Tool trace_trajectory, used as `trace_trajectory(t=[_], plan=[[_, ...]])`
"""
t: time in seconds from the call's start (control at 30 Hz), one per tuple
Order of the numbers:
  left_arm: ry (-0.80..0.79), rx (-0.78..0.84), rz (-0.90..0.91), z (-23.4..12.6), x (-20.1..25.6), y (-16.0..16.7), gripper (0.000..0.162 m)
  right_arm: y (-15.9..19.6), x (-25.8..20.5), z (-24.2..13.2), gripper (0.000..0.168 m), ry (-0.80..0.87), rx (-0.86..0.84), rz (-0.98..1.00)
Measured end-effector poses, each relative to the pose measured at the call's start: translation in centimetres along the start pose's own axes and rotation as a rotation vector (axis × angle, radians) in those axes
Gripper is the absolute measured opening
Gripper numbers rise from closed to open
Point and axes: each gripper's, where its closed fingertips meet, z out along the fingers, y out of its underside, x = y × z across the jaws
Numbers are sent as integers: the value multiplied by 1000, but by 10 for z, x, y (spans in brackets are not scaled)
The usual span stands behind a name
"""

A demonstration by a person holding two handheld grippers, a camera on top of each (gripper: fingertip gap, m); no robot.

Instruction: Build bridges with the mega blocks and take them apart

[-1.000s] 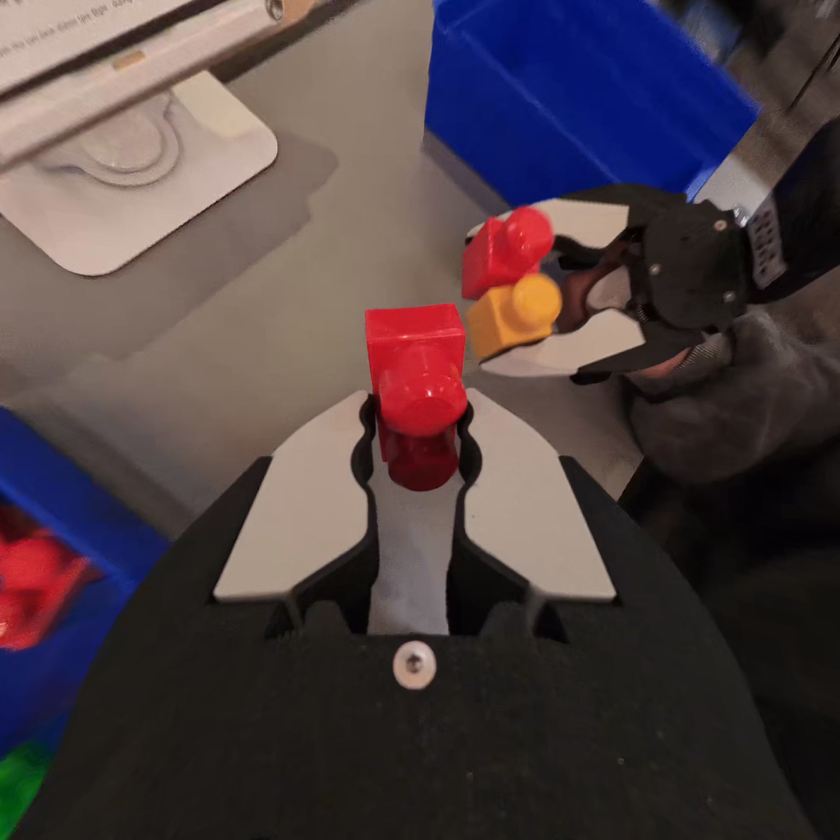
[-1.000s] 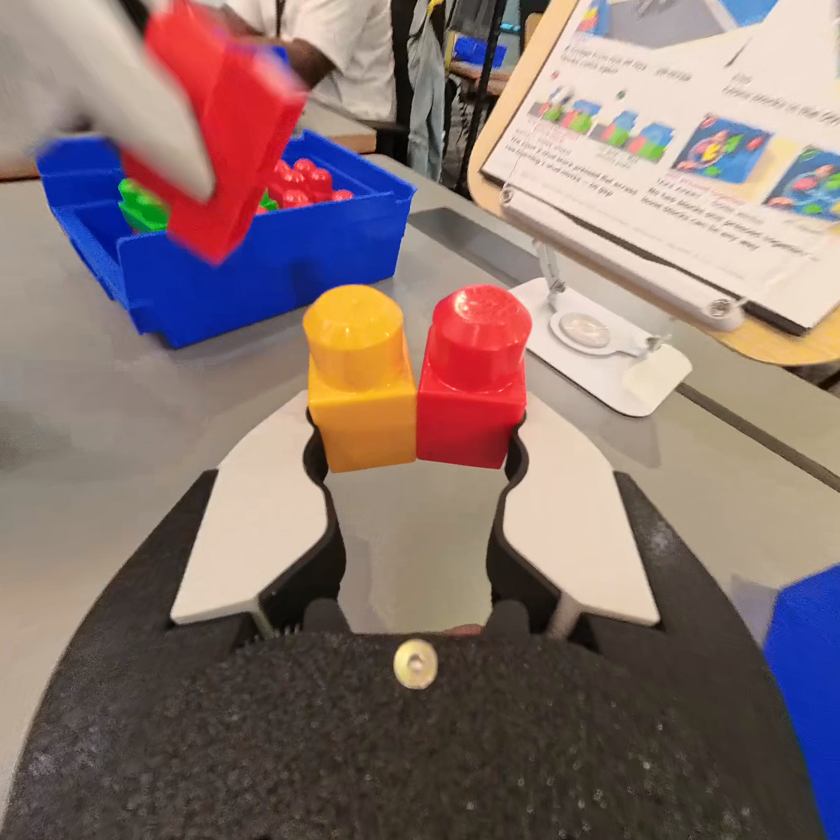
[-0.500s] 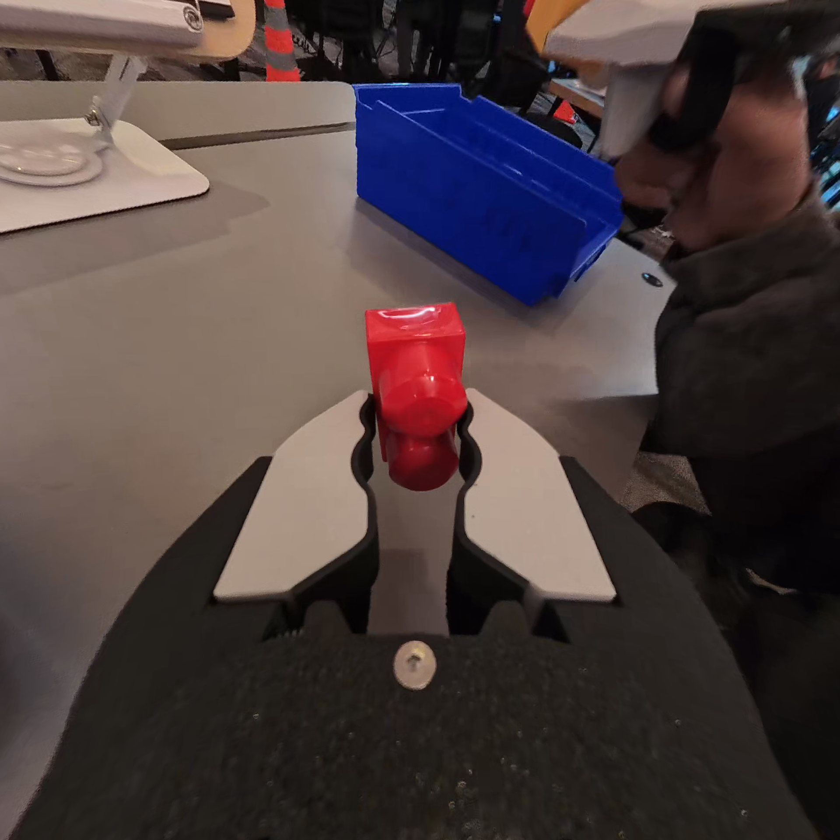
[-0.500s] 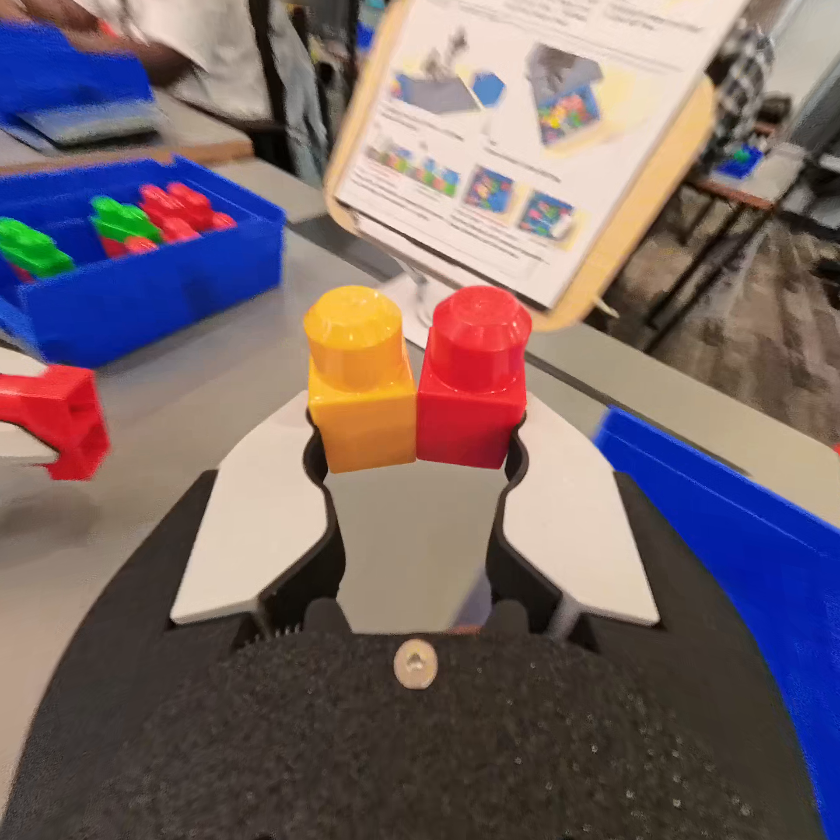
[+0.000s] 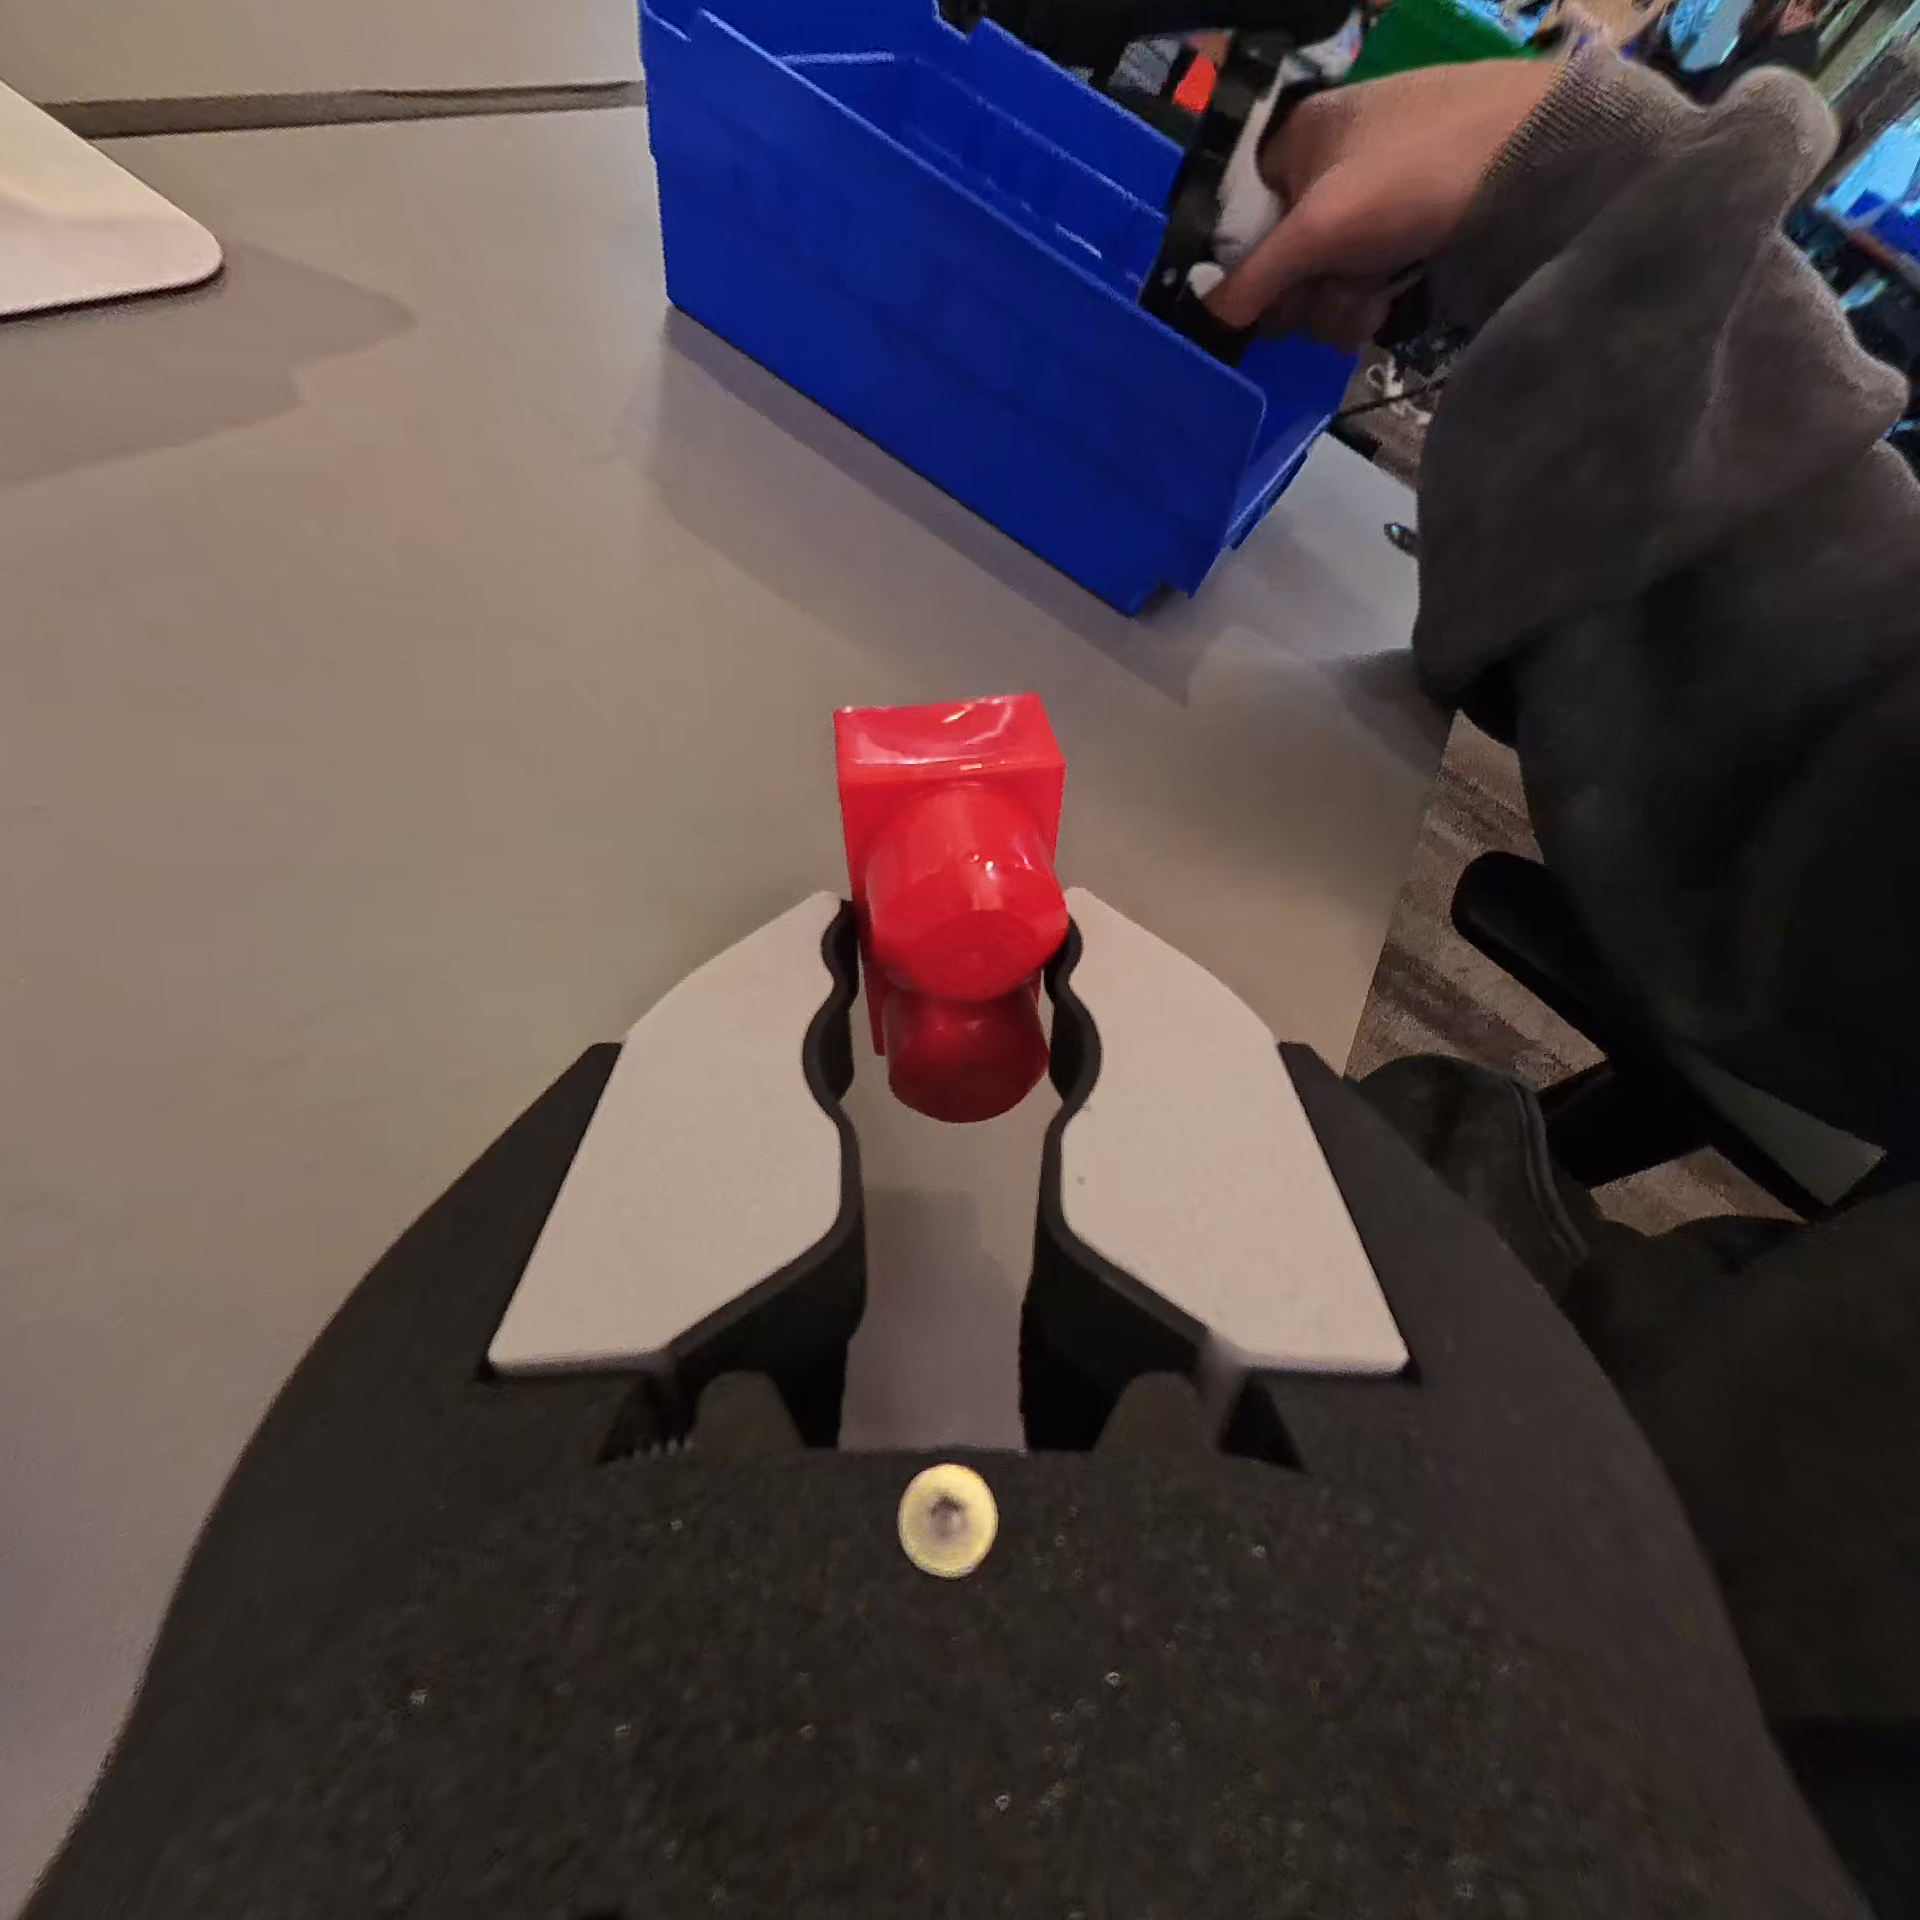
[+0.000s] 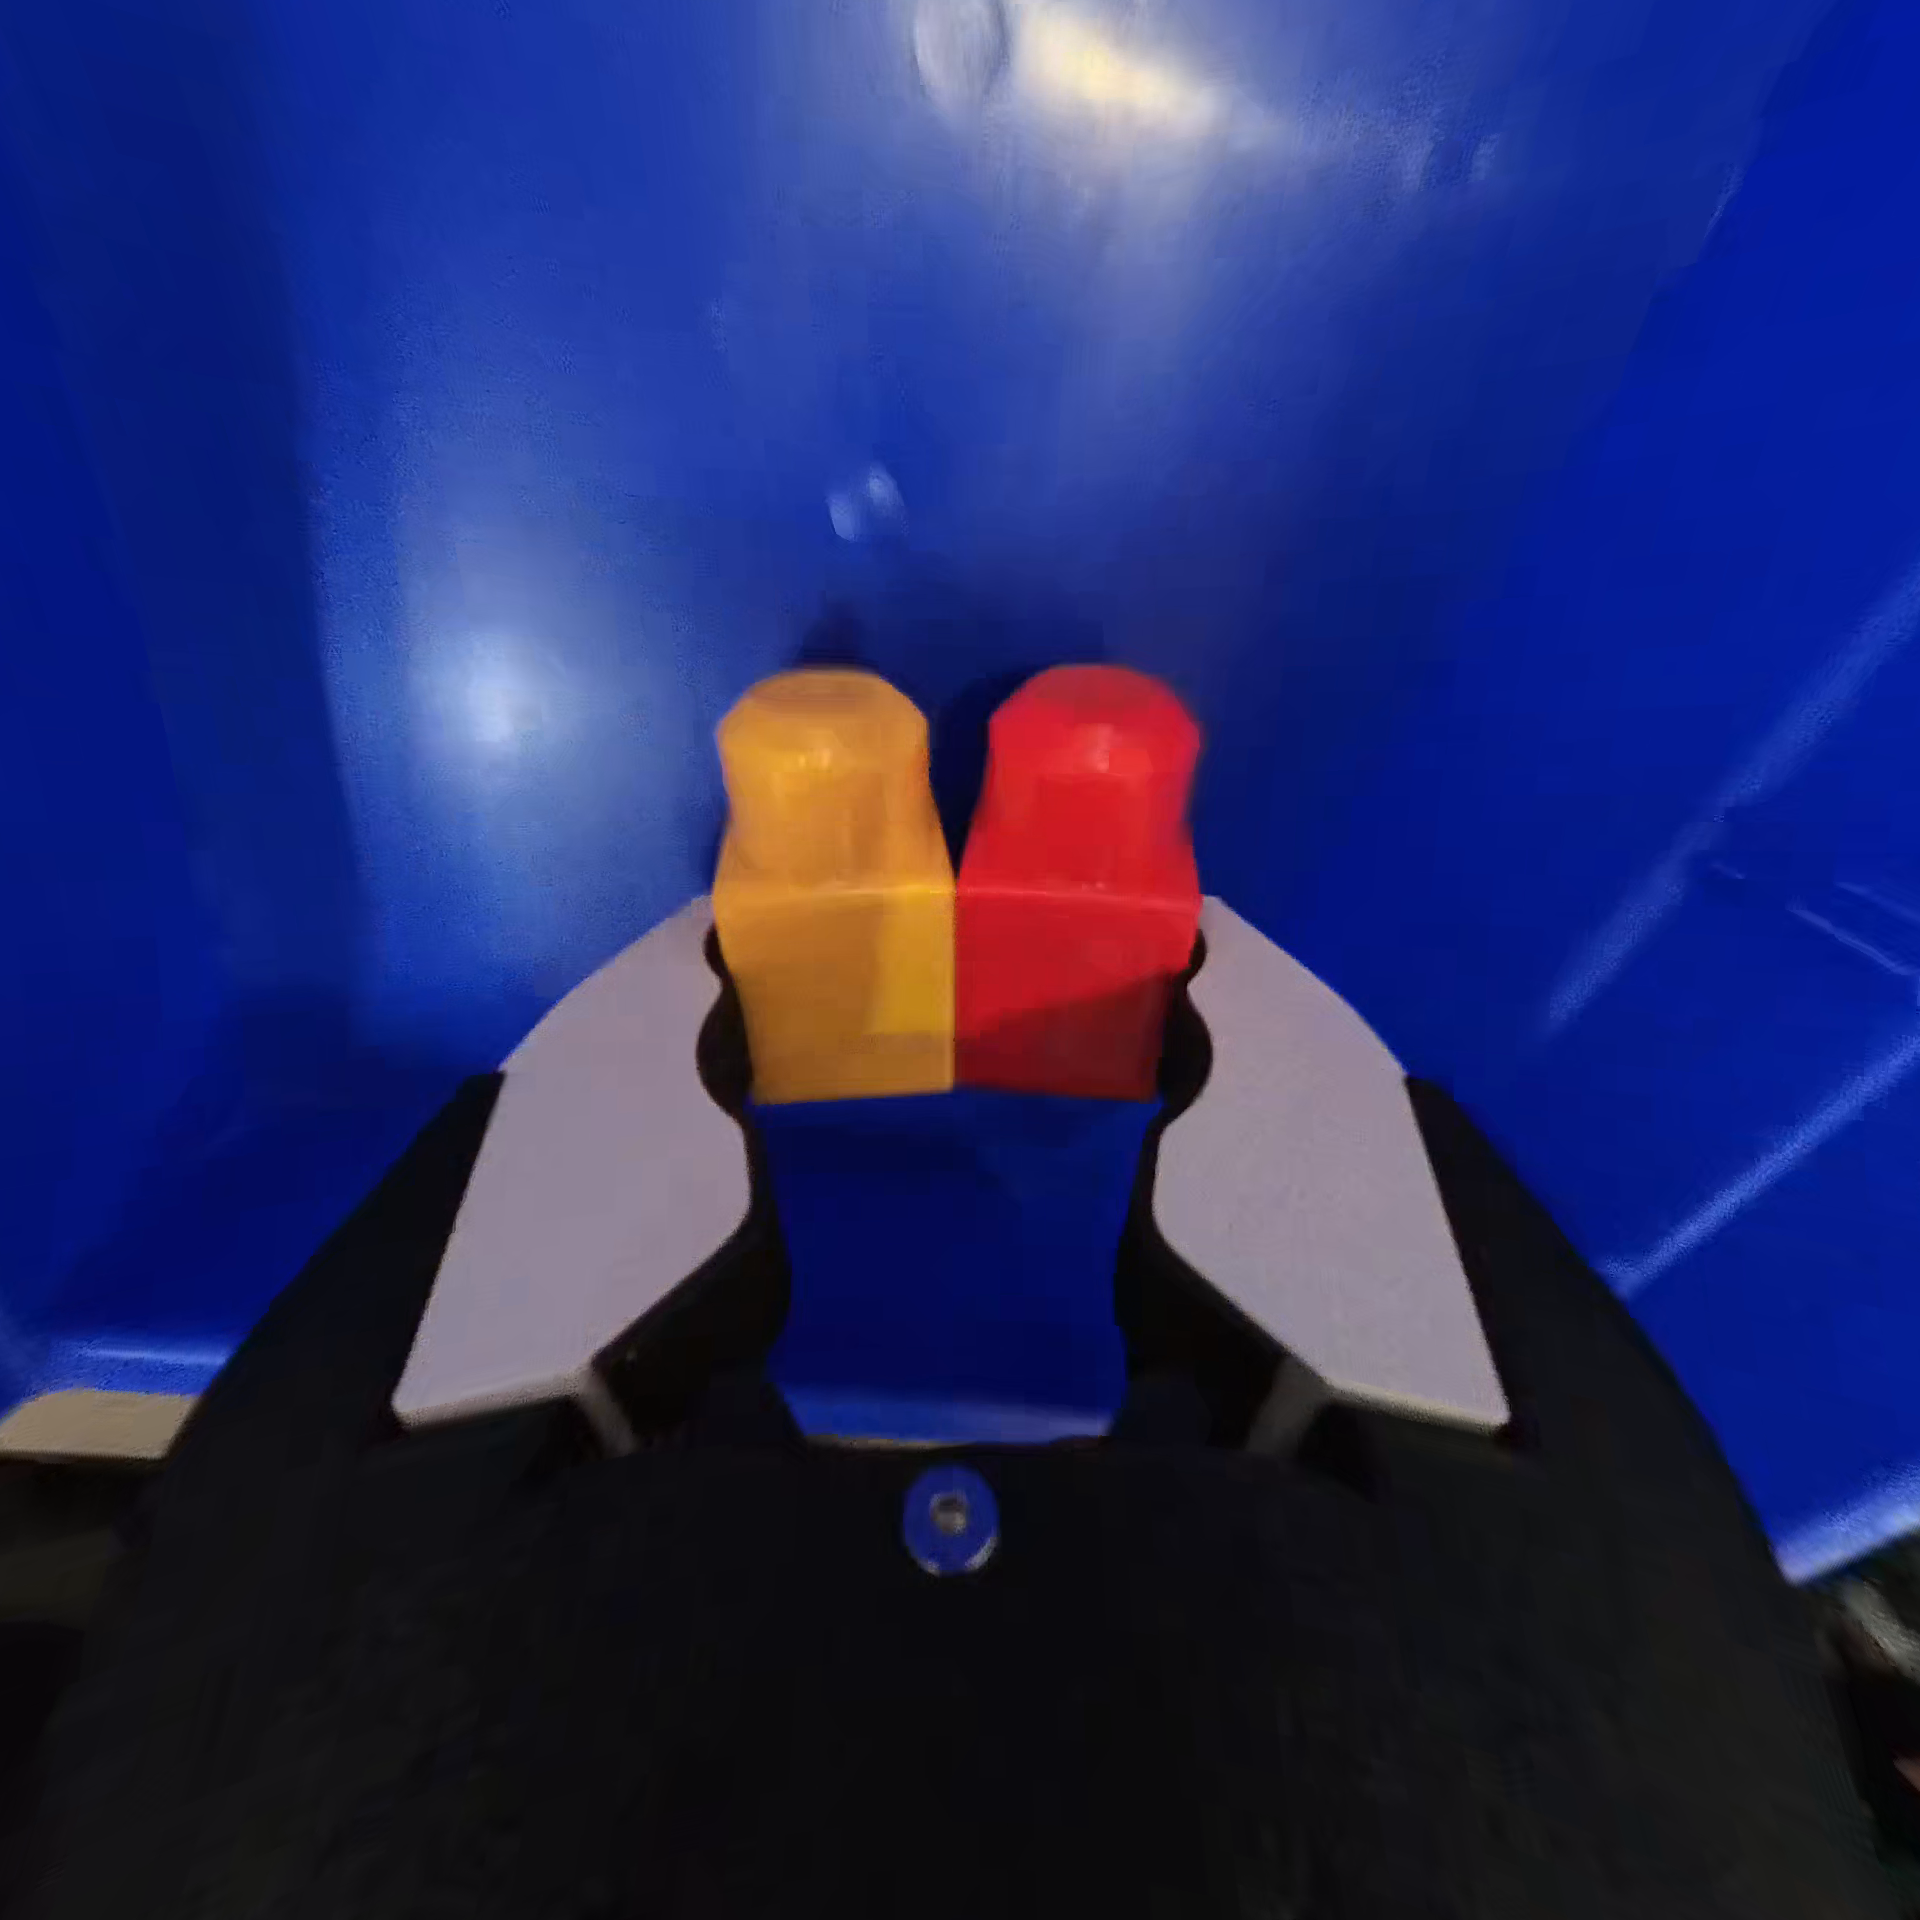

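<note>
Left gripper [image 5: 951, 935] clamped on red block [image 5: 951, 821] above bare table [image 5: 416, 675] near its right edge; right gripper [image 6: 956, 935] gripping yellow block [image 6: 836, 914] and red cube [image 6: 1075, 914] inside blue bin [image 5: 935, 312].

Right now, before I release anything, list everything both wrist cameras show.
Red block: one, two studs, between the left jaws above the table.
Yellow block: one, between the right jaws, left of its neighbour, touching it.
Small red block: one, between the right jaws, on the right.
Bin: one, blue, far right of the table; its inside fills the right wrist view.
Table: one, grey.
Stand base: one, white, far left corner.
Chair: one, black, beyond the table's right edge.
Left gripper: shut on the red block.
Right gripper: shut on both small blocks, inside the bin.
Hand: one, grey sleeve, over the bin.
</note>
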Motion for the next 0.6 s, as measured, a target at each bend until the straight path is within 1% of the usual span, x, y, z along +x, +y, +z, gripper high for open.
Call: trace_trajectory(t=[0.03,0.13,0.17,0.2,0.27,0.3,0.4,0.43,0.47,0.5,0.53,0.57,0.6], plan=[[-3,-9,10,1,2,2,34,-6,-1,-1,78,-10,38,25],[-18,-33,42,2,4,7,34,-7,8,-3,79,67,36,17],[-22,-39,47,2,4,9,34,-8,10,-4,84,88,51,5],[-23,-43,47,2,5,10,34,-10,11,-7,94,107,78,-1],[-20,-50,37,0,4,13,34,-10,10,-23,95,136,149,-6],[-23,-48,30,-1,3,13,34,-12,7,-37,95,149,215,-11],[-32,-49,3,-5,-2,13,34,-24,-22,-96,94,161,524,-53],[-31,-49,-4,-6,-3,14,34,-28,-38,-119,92,164,662,-76],[-31,-47,-7,-7,-4,14,34,-31,-60,-141,86,133,807,-95],[-33,-48,-8,-7,-4,14,34,-30,-90,-159,82,62,949,-124],[-36,-53,-5,-7,-5,15,34,-25,-123,-171,83,-27,1069,-158],[-42,-61,-1,-7,-5,16,34,-18,-149,-176,82,-95,1163,-152],[-48,-68,6,-7,-5,17,34,-12,-170,-175,78,-137,1224,-116]])
